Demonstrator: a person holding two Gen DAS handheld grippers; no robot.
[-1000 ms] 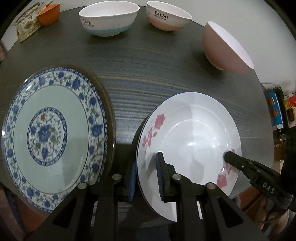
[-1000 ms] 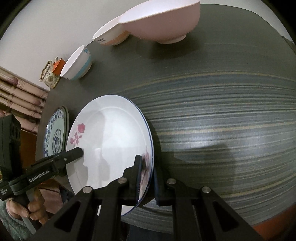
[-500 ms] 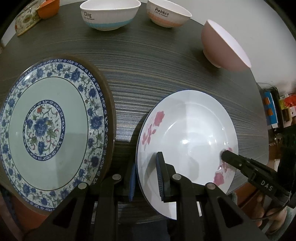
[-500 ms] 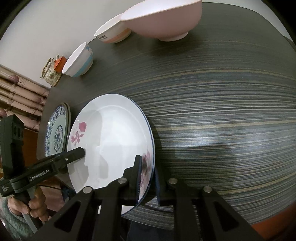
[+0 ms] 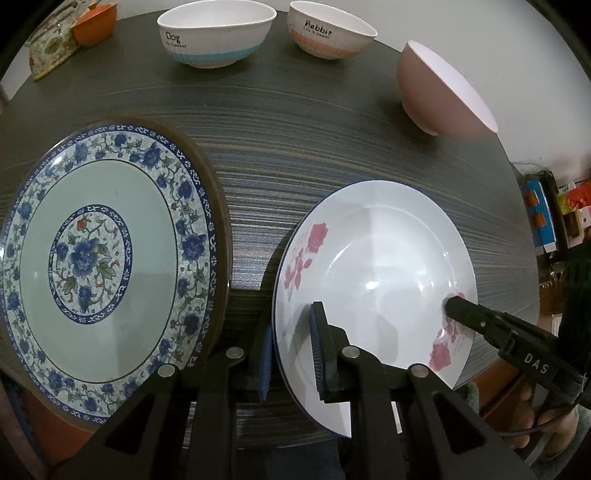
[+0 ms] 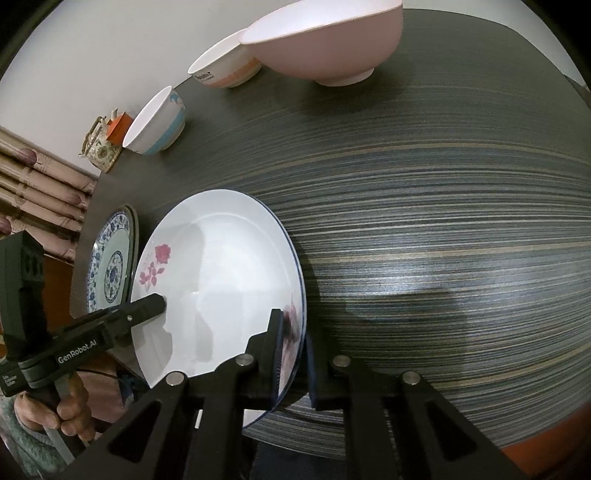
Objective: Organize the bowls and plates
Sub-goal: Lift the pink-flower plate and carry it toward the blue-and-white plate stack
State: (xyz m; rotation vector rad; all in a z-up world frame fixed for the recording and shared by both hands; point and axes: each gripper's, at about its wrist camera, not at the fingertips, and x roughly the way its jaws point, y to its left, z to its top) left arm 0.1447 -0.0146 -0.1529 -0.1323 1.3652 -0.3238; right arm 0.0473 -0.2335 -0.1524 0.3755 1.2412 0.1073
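I hold 2 grippers over a dark striped table (image 5: 332,155), both pointing steeply down. My left gripper (image 5: 291,354) is clenched on the near left rim of a white plate with pink roses (image 5: 376,266), 1 blue pad under the rim and 1 on top. My right gripper (image 6: 293,354) is clamped on the opposite rim of the same plate, over the rose print at that edge. The plate sits at the near edge of the table, tilted, with a shadow beneath it; I cannot tell whether any part of it touches the wood. Just to its left, apart from it, a larger plate with a blue floral border (image 5: 107,258) lies on a brown plate (image 5: 218,206) whose rim shows around it. At the far side stand 3 bowls: a white and blue one marked Dog (image 5: 214,37), a white and orange one marked Rabbit (image 5: 328,33), and a plain pink bowl (image 5: 436,92) nearer the right. In the far left corner are a small orange dish (image 5: 94,20) and a flowered holder (image 5: 50,51). A hand (image 6: 74,410) grips the left gripper's handle
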